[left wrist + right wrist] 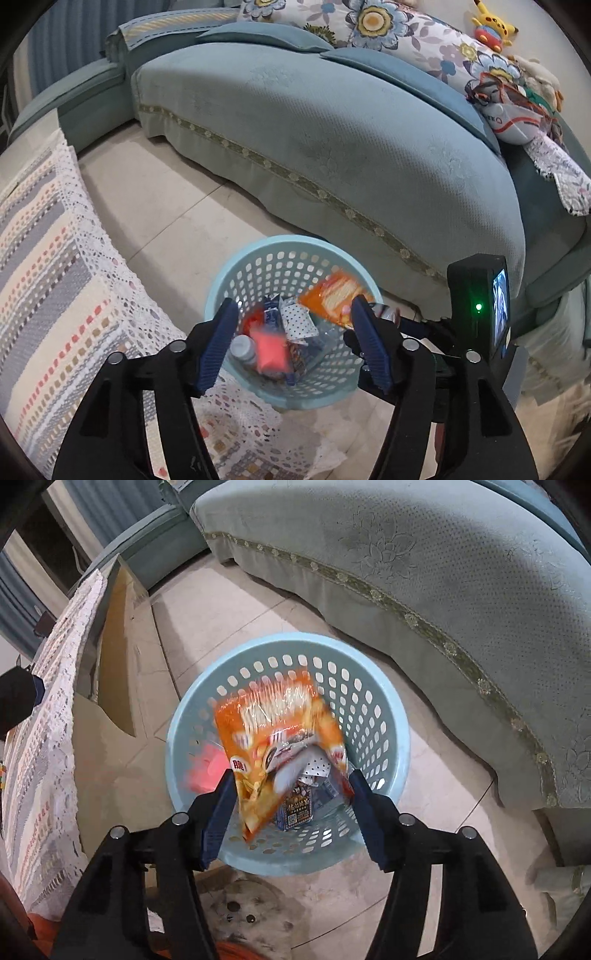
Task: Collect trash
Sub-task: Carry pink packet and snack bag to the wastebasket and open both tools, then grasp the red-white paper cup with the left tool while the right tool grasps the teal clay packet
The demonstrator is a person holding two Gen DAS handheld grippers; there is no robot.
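Observation:
A light blue perforated basket (258, 251) (391, 709) stands on the tile floor beside the sofa. It holds a white bottle (243, 349), a dotted wrapper (299, 323) and other packets. My left gripper (294, 302) hangs over the basket, open, with a blurred red packet (271, 350) loose below its blue pads (221, 332). My right gripper (291, 775) is open above the same basket. A blurred orange snack bag (273, 734) (336, 295) hangs loose between its fingers, over the basket's mouth. The red packet (205, 771) shows blurred at the basket's left wall.
A teal sofa (332, 147) with floral cushions and plush toys runs behind the basket. A lace-covered table (55, 258) borders the left, with a cardboard box (118, 709) beside it. A black device with a lit screen (480, 306) sits right of the left gripper.

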